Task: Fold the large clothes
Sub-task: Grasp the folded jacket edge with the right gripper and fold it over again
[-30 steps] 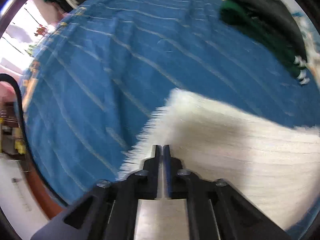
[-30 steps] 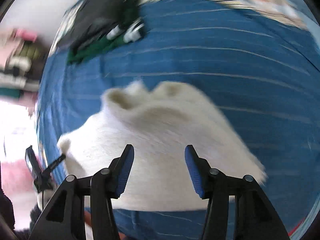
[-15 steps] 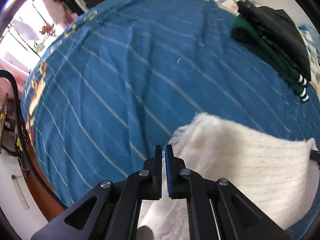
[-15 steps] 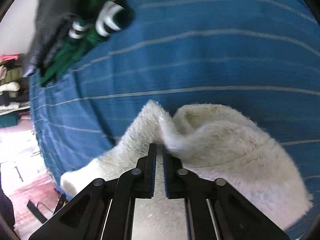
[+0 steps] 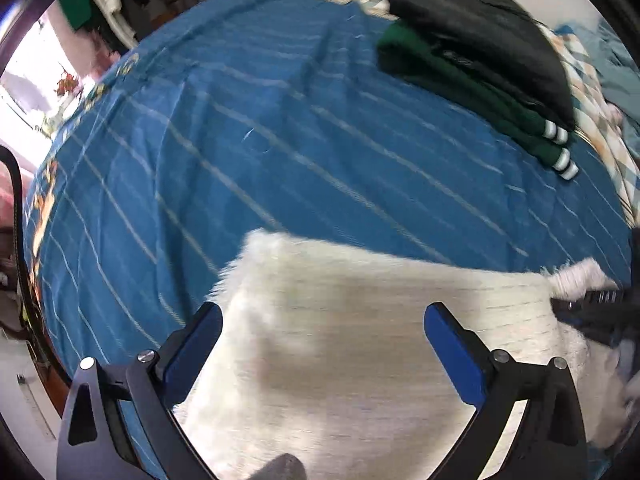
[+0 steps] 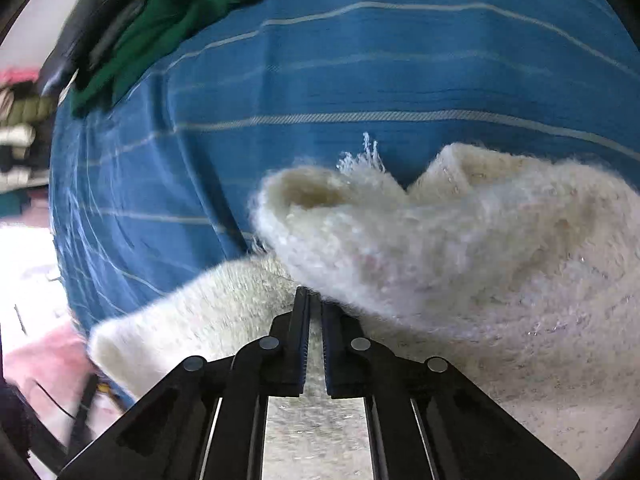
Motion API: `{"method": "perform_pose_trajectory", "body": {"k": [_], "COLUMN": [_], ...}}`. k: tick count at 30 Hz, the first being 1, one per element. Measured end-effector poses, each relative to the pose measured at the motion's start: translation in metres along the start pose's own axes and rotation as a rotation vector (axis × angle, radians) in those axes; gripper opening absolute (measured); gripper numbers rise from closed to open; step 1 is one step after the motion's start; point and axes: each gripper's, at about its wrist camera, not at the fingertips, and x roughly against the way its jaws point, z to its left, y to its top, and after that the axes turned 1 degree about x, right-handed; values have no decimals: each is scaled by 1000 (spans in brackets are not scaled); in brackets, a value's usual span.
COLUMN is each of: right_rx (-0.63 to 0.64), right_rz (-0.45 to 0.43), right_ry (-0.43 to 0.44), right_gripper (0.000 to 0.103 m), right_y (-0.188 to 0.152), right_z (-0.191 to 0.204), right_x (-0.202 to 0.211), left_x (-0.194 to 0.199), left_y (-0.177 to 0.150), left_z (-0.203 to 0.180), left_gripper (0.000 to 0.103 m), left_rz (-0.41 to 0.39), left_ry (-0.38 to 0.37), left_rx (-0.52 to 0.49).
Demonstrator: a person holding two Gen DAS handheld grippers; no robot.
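Fluffy white sweater point(image 5: 360, 344) mid-fold on the blue bedspread point(image 5: 280, 152)

The right gripper point(image 6: 315, 304) pinches the sweater's near edge, jaws nearly closed on fabric; the left gripper point(image 5: 322, 320), jaws wide and holding nothing, hovers over its flat half. The bunched part lies ahead and right of the right gripper.

Ahead of my fingers point(image 5: 208, 328) the blue bedspread point(image 5: 280, 128) lay open; only the stacked dark clothes point(image 5: 480, 52) blocked its far right corner.
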Motion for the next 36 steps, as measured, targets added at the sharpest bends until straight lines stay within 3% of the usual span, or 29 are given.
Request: {"method": "perform_pose_trajectory", "body": {"k": [3, 5, 6, 7, 10, 14, 15, 18, 22, 24, 26, 27, 31, 36], "right_rx": [14, 12, 3, -18, -166, -381, -421, -476, -462, -419, -376, -357, -373, -334], "right_rz": [-36, -132, -172, -226, -300, -307, -305, -332, -362, -390, -409, -411, -486, -601], "right_ry": [112, 190, 195, 189, 148, 179, 219, 450, 652, 680, 702, 696, 711, 703], "right_gripper": [13, 39, 70, 82, 82, 82, 83, 83, 82, 82, 54, 35, 24, 23], "right_y": [-7, -31, -44, -64, -121, -179, -188, -188, -158, -139, -123, -116, -117, -127], "right_z": [-9, -33, -47, -68, -139, -224, -242, -274, -281, -266, -247, -235, -217, -201], "right_x": [30, 69, 87, 109, 146, 141, 131, 92, 53, 47, 46, 46, 74, 141], "left_x": [13, 18, 21, 22, 12, -37, -48, -51, -47, -45, -45, -44, -44, -39], "left_y": [-3, -5, -9, -13, -27, -43, -45, -43, -46, -47, -46, -46, -39, -32], "left_z": [-31, -53, -71, -85, -125, -153, -150, -140, -142, -144, -148, -152, -164, -213], "left_gripper": [103, 103, 103, 103, 103, 103, 103, 103, 103, 103, 103, 103, 103, 103], "left_rz": [5, 16, 19, 21, 38, 143, 174, 185, 155, 147, 132, 116, 93, 89], "left_ry": [-52, -88, -111, -125, -130, -66, -91, -143, -136, -131, -116, -104, -133, -248], "left_rx": [-40, -67, -91, -109, -172, -220, -181, -139, -189, -206, -232, -242, -260, -334]}}
